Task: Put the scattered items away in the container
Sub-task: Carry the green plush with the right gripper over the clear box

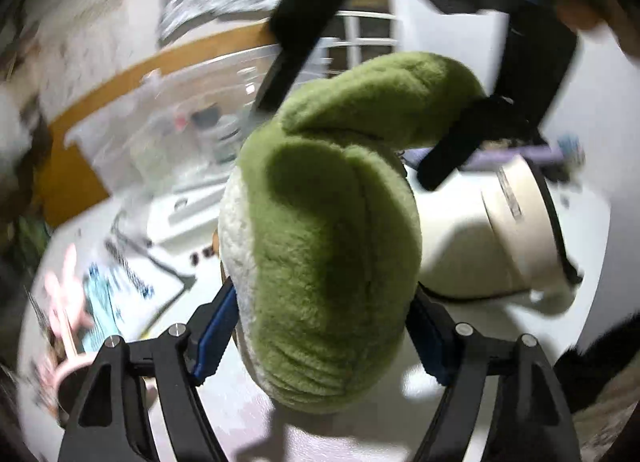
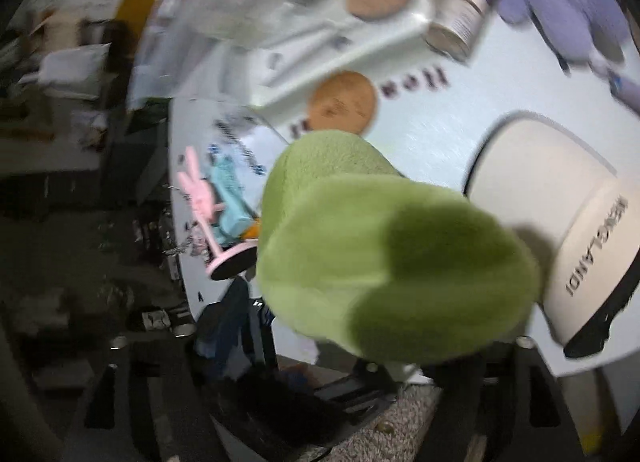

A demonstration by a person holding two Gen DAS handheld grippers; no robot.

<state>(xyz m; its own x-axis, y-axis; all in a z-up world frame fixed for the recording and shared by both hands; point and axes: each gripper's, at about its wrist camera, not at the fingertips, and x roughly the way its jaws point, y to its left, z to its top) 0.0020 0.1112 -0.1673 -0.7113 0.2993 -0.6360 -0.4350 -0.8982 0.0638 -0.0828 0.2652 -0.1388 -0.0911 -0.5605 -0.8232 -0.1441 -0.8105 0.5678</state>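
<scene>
Green plush fills the front of both views: the soft toy (image 1: 324,246) is off the table, and the left gripper (image 1: 322,326) has its blue pads pressed into both sides of the toy's lower body. In the left wrist view the right gripper (image 1: 452,145) pinches the other, upper end of the same toy. In its own view the toy (image 2: 384,258) hides the fingertips, so that view alone does not settle it.

The pile dents visibly where the pads press, so the toy is judged light, very soft and not fragile. It will sag and fold between the two holds, not stay stiff. The fabric is not slippery, but a shallow pinch may catch only loose fur, so a hold across the thick middle of the body seems safer than one on a thin end.

Just behind the toy, a cream cap (image 2: 560,221) lies on the white table (image 2: 432,141). Toward the table's left edge stand a pink rabbit stand (image 2: 202,201) and a turquoise thing (image 2: 230,197), too blurred to name. Further on lie a cork coaster (image 2: 344,101) and a tin can (image 2: 460,21), and near the far right a purple plush (image 2: 560,1).

Farthest, at the far edge, stands the clear plastic container (image 1: 168,129), with some small things blurred inside
</scene>
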